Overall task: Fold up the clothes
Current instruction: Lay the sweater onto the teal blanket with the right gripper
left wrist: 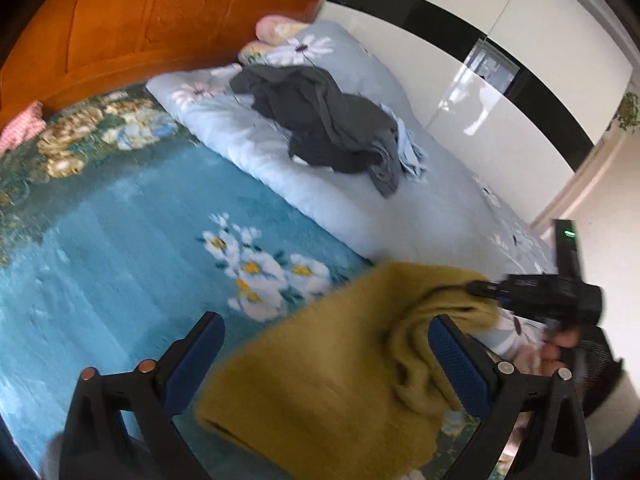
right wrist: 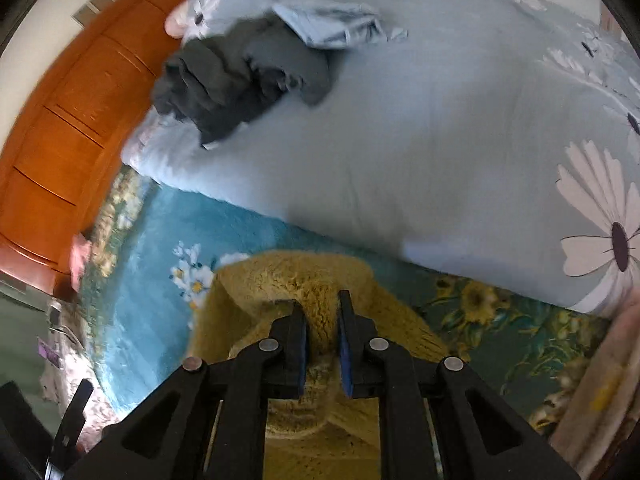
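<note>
Two grippers tilted down | right gripper (right wrist: 322,312) pinching mustard garment (right wrist: 320,280) | left gripper (left wrist: 324,344) agape

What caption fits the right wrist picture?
Right gripper pinches a mustard garment on the teal floral bedspread.

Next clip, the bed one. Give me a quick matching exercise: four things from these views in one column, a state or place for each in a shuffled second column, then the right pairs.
Things:
1. mustard garment
2. dark grey clothes
3. left gripper
4. headboard

States or places:
A. orange-brown wood at the end of the bed
B. pinched by the right gripper
C. open, nothing held
D. heaped on the pale blue quilt

Pairs: 1-B, 2-D, 3-C, 4-A
</note>
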`<state>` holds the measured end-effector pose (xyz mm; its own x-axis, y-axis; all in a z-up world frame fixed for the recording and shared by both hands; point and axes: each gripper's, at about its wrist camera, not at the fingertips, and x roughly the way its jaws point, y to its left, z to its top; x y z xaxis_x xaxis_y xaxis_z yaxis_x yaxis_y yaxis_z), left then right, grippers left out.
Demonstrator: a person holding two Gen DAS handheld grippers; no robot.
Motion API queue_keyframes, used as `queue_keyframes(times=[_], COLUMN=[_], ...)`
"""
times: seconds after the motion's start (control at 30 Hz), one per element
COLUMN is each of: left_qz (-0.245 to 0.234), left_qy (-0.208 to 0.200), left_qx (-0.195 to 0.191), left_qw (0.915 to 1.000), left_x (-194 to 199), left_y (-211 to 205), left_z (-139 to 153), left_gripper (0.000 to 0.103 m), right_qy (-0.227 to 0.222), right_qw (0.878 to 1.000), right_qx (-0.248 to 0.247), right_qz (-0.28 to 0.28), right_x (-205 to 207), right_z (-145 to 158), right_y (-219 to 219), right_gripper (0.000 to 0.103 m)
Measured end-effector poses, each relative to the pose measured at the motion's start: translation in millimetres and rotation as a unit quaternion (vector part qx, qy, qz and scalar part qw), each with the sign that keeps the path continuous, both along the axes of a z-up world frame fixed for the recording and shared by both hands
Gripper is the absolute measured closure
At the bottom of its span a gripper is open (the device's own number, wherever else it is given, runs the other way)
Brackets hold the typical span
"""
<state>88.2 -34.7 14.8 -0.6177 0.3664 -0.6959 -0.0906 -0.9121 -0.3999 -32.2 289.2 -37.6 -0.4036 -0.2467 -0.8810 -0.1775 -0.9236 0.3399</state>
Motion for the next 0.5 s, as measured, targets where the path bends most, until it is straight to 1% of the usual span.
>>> queue_keyframes(times=[0.07, 0.1, 0.13, 0.17, 0.2, 0.27, 0.37, 0.4, 0.5], left_qz=[-0.014, -0.023, -0.031, -0.040, -0.047, -0.061, -0.067, -0.066, -0.053], left_qy=[-0.008, -0.014, -0.023, -0.033, -0.048, -0.077, -0.116, -0.125, -0.148], left_qx=[0.002, 0.000, -0.011, -0.020, -0.024, -0.031, -0.030, -0.028, -0.034], left_qw=[0.9999, 0.9996, 0.9992, 0.9985, 0.9975, 0.9946, 0.9905, 0.9895, 0.9870], left_x=[-1, -1, -2, -2, -4, -7, -11, -12, -14], left_y=[12, 19, 27, 34, 41, 53, 62, 62, 59], left_z=[-6, -9, -13, -17, -22, -34, -51, -57, -68], left_gripper=[0.000, 0.000, 0.000, 0.000, 0.000, 0.000, 0.000, 0.000, 0.000], right_qy=[0.004, 0.005, 0.019, 0.032, 0.046, 0.069, 0.075, 0.071, 0.029], right_qw=[0.999, 0.999, 0.998, 0.997, 0.996, 0.994, 0.993, 0.993, 0.993], right_qx=[0.027, 0.033, 0.037, 0.042, 0.046, 0.056, 0.070, 0.073, 0.068], right_qz=[0.023, 0.028, 0.038, 0.048, 0.056, 0.061, 0.061, 0.065, 0.087], right_x=[-9, -11, -11, -12, -11, -4, 13, 20, 42], right_z=[5, 10, 16, 22, 28, 40, 38, 33, 1], right_y=[-13, -16, -19, -23, -25, -20, -11, -10, -13], right_gripper=[0.086, 0.084, 0.078, 0.062, 0.049, 0.048, 0.048, 0.048, 0.048])
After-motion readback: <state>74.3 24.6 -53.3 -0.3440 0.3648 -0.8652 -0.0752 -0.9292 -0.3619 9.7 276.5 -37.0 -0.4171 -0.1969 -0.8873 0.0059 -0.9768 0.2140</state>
